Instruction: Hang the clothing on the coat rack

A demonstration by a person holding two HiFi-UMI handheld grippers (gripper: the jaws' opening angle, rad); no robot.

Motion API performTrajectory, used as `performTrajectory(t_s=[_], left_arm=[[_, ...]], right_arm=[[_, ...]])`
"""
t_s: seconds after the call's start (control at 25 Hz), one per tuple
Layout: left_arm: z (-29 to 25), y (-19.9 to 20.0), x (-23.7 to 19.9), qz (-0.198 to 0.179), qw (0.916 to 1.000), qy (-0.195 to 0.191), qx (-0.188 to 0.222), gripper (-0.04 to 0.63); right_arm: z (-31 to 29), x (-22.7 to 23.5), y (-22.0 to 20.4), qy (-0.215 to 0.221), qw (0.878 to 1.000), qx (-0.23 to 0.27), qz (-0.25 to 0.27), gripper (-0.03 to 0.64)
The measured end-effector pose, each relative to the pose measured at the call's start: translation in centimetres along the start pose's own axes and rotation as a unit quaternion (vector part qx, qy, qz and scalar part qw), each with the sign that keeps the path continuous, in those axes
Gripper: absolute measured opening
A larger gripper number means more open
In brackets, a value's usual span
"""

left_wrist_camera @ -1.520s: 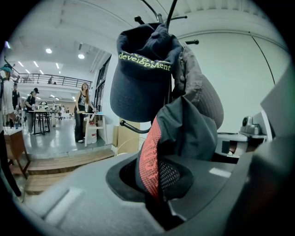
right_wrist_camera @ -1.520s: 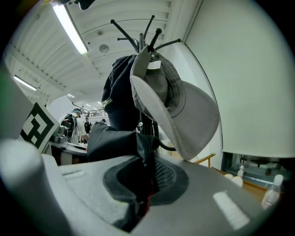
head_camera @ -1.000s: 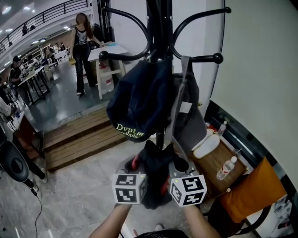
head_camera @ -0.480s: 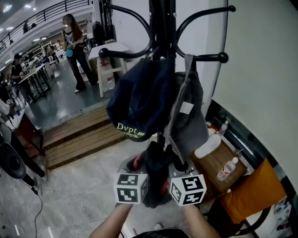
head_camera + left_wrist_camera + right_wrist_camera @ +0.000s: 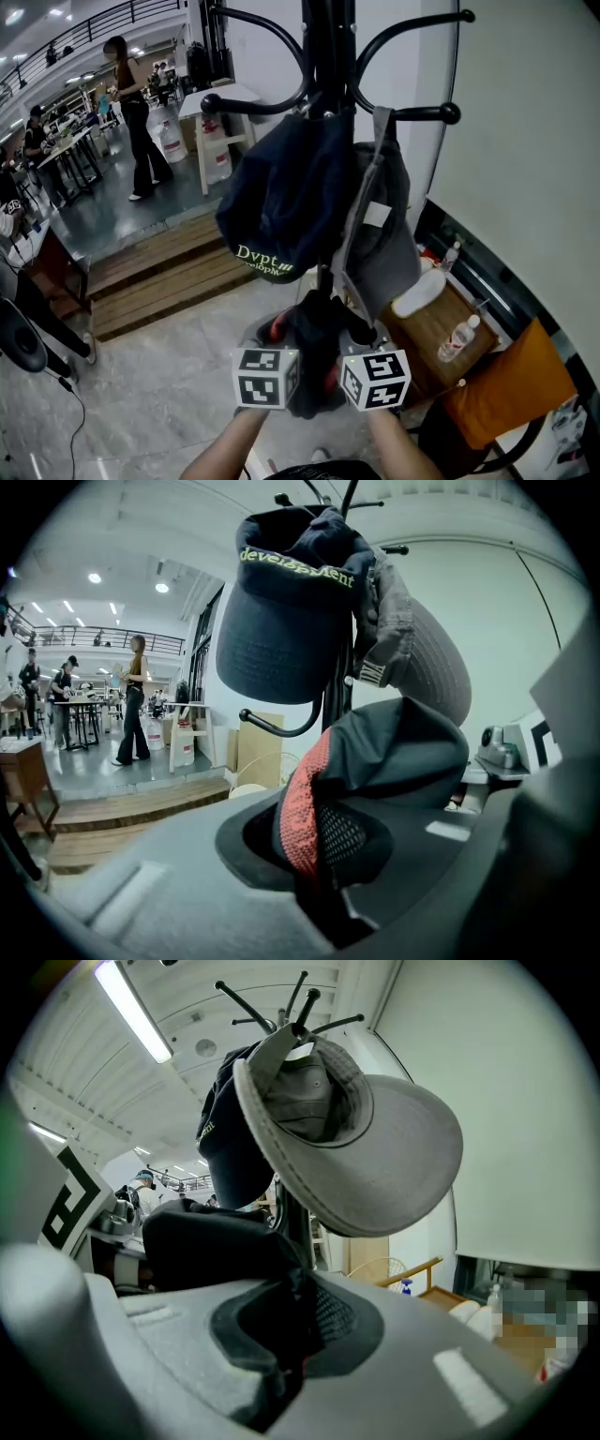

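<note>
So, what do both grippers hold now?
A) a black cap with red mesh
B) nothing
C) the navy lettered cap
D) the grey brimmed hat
A: the left gripper and right gripper are shut on the black cap; the grey hat and navy cap hang on the rack.

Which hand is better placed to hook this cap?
Probably left. The left gripper and right gripper both hold the black-and-red cap, but a bare hook sits just beyond the left; the grey hat crowds the right.
</note>
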State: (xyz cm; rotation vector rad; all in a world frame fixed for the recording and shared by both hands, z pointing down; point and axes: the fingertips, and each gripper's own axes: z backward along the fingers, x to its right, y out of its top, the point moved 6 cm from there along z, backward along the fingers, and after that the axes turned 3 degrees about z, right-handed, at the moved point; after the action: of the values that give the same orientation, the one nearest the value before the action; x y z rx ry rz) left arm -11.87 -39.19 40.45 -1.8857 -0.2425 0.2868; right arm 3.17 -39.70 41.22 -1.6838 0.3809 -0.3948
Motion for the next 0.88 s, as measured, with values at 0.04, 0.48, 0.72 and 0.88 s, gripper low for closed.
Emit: performTrajectory(t_s=[0.04, 0.48, 0.72, 0.88], left_arm=[[0.0, 0.0, 0.0, 0.0, 1.0, 0.0, -0.001, 0.029], [-0.2, -0.7, -0.1, 0.0, 1.0, -0.003, -0.009, 0.029], [-0.2, -1.0, -0.1, -0.001, 0.9999, -0.005, -0.012, 0.029], [-0.2, -1.3, -0.1, 0.001, 0.9999, -0.008, -0.015, 0.029]], right_arm=[[0.0, 0.0, -0.1, -0.001, 1.0, -0.002, 0.0, 0.008], [-0.3, -0.1, -1.1, -0.004, 1.0, -0.016, 0.004, 0.008], [-0.4, -0.3, -1.7, -0.003, 1.0, -0.022, 0.003, 0.008], [-0.4, -0.5, -2.1, -0.002, 1.0, -0.028, 0.004, 0.008]])
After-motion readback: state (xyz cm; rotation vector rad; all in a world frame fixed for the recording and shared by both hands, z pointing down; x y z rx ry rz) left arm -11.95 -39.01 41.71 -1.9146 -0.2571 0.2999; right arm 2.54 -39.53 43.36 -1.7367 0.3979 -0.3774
